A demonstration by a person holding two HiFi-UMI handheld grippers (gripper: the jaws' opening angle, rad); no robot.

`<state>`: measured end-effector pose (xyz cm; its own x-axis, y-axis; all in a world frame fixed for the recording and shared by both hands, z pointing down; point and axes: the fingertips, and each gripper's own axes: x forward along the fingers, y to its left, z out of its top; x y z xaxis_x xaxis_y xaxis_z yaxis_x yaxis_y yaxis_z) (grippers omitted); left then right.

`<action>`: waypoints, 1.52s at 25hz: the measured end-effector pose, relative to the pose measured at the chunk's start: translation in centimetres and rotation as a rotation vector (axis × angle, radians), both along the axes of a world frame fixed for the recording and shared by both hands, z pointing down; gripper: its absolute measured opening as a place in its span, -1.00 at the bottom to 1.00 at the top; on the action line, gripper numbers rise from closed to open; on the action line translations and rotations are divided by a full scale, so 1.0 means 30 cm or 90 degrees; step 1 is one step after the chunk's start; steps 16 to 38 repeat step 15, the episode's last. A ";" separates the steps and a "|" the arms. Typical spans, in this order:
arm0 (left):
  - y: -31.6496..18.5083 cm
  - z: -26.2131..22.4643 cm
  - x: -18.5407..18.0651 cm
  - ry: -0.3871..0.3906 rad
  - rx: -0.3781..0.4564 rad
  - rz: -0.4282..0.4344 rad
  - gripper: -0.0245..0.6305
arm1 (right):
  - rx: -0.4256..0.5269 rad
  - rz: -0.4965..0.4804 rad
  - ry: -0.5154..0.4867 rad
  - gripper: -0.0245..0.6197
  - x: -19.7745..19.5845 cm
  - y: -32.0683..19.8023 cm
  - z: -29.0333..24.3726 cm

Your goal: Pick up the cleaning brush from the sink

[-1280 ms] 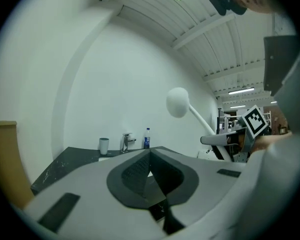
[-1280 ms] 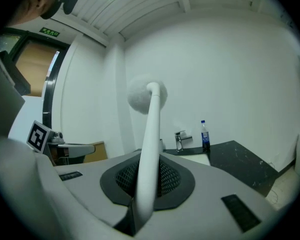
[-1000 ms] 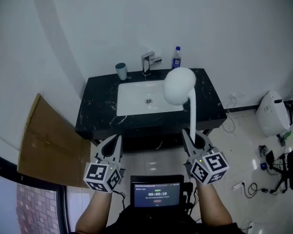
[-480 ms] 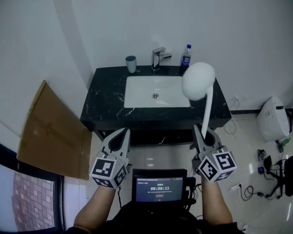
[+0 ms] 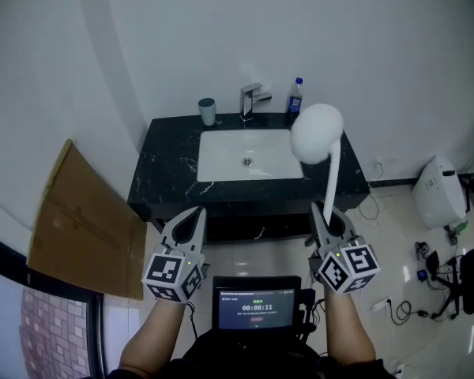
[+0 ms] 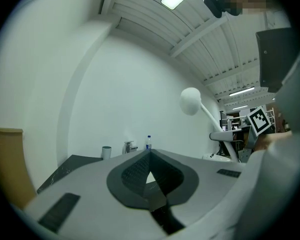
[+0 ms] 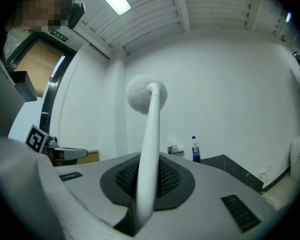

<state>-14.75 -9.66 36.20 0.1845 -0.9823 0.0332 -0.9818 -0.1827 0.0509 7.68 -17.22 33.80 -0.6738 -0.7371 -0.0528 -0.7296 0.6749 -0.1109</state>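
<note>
The cleaning brush is white, with a round fluffy head on a long straight handle. My right gripper is shut on the low end of that handle, and the brush head stands up and away from the jaws. In the head view the brush head hangs over the right edge of the white sink. My left gripper is held level in front of the counter with its jaws together and nothing in them. From the left gripper view, the brush shows to the right.
The sink sits in a black marble counter with a faucet, a blue-capped bottle and a grey cup along the wall. Cardboard leans at the left. A white appliance and cables lie on the floor at the right. A tablet sits near my body.
The head view has shifted, so the sink sits a little differently in the picture. Both grippers keep about the same pose, and the brush stays in the right one.
</note>
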 end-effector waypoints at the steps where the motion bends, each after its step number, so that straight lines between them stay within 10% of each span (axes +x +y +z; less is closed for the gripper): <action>1: -0.003 -0.003 0.004 -0.003 0.002 0.000 -0.90 | 0.001 0.001 -0.002 -0.92 0.003 -0.002 -0.003; 38: -0.059 -0.004 -0.013 -0.009 0.007 -0.020 -0.90 | 0.019 0.012 0.005 -0.92 0.000 -0.031 -0.007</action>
